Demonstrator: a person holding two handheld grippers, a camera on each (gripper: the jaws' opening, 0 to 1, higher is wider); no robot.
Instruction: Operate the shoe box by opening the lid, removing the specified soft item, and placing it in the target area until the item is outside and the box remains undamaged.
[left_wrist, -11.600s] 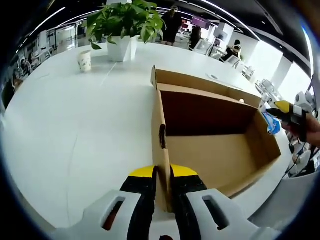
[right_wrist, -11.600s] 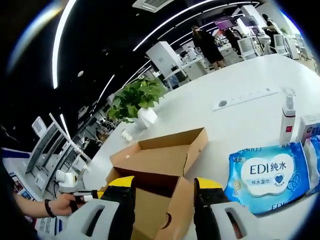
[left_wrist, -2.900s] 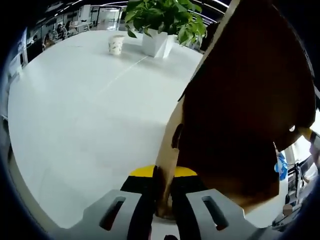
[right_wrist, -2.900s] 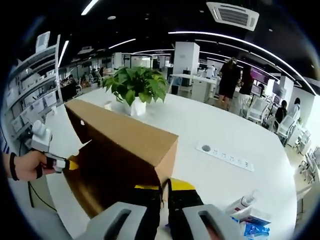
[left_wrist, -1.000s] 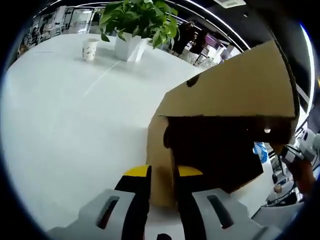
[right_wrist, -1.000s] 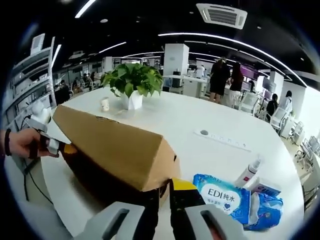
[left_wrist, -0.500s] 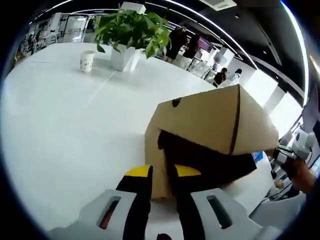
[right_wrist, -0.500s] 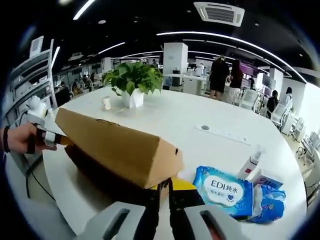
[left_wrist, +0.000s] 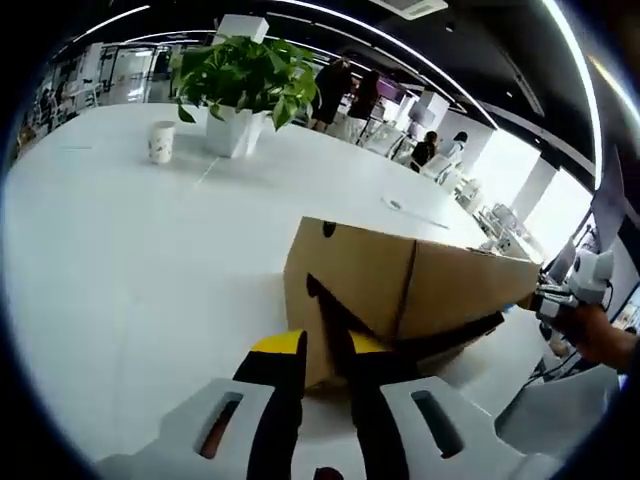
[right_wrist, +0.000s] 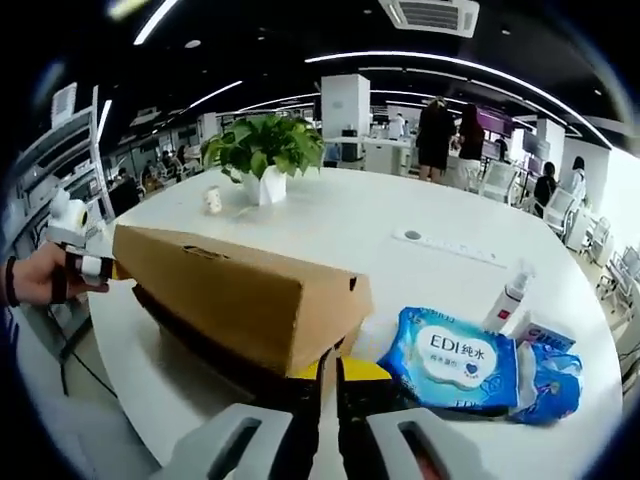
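Shoe box (left_wrist: 400, 300) is lying on the white tabletop (left_wrist: 130, 240), in front of the potted plant (left_wrist: 240, 75) and well apart from it, with the lid appearing nearly lowered over the base. The left tool (left_wrist: 322, 372) is pinching a cardboard edge at one end between nearly closed jaws. The right tool (right_wrist: 328, 385) is pinching the opposite end's edge in the same way.

Risk: both tools are gripping thin cardboard, so uneven pulling or twisting is likely to crease or tear the wall, or the edge may be slipping free.

The box's long axis is running from one tool to the other, crosswise to the plant. The wet wipes pack (right_wrist: 462, 362) is lying just beside the box, on its far side from the plant.
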